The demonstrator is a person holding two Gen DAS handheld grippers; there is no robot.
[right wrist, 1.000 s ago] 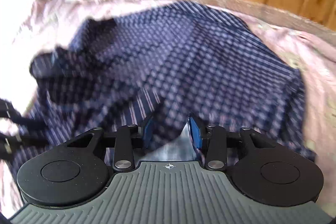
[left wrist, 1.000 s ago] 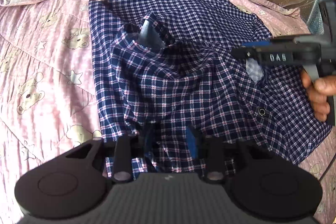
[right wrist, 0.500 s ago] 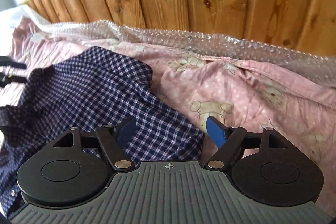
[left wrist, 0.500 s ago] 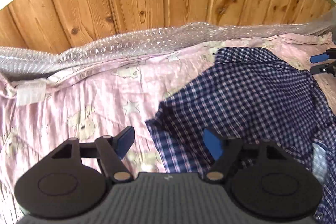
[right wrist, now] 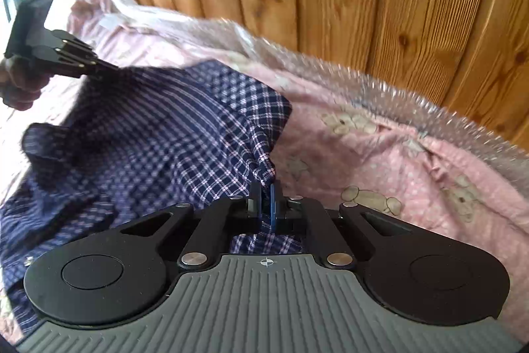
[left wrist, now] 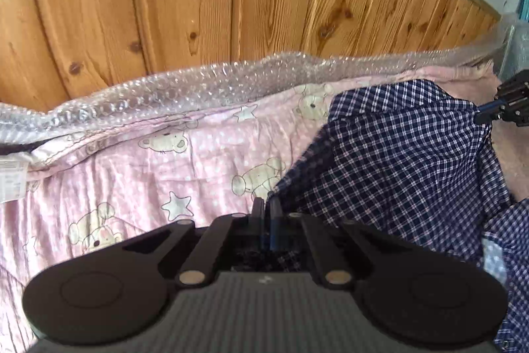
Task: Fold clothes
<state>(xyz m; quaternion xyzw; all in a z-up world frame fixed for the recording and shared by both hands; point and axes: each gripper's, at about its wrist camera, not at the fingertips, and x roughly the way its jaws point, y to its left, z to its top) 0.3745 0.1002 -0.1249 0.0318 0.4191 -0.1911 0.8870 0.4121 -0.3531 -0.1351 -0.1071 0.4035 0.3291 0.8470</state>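
A navy and white checked shirt (left wrist: 406,161) lies on a pink bear-print quilt (left wrist: 139,174). My left gripper (left wrist: 266,208) is shut on the shirt's left upper corner, cloth pinched between its blue pads. My right gripper (right wrist: 265,193) is shut on the shirt's (right wrist: 158,134) right upper corner. The right gripper shows at the right edge of the left wrist view (left wrist: 481,114), and the left gripper at the upper left of the right wrist view (right wrist: 105,70). The shirt hangs stretched between them.
A wooden plank headboard (left wrist: 231,9) stands close behind the bed, with a strip of bubble wrap (left wrist: 198,85) along its foot. The pink quilt (right wrist: 413,161) spreads to either side of the shirt. A white fabric label (left wrist: 11,181) sits at the quilt's left edge.
Both grippers were open beside the shirt's upper corners half a second ago. Now both have shut on those corners. A second ago they were low over the shirt's body.
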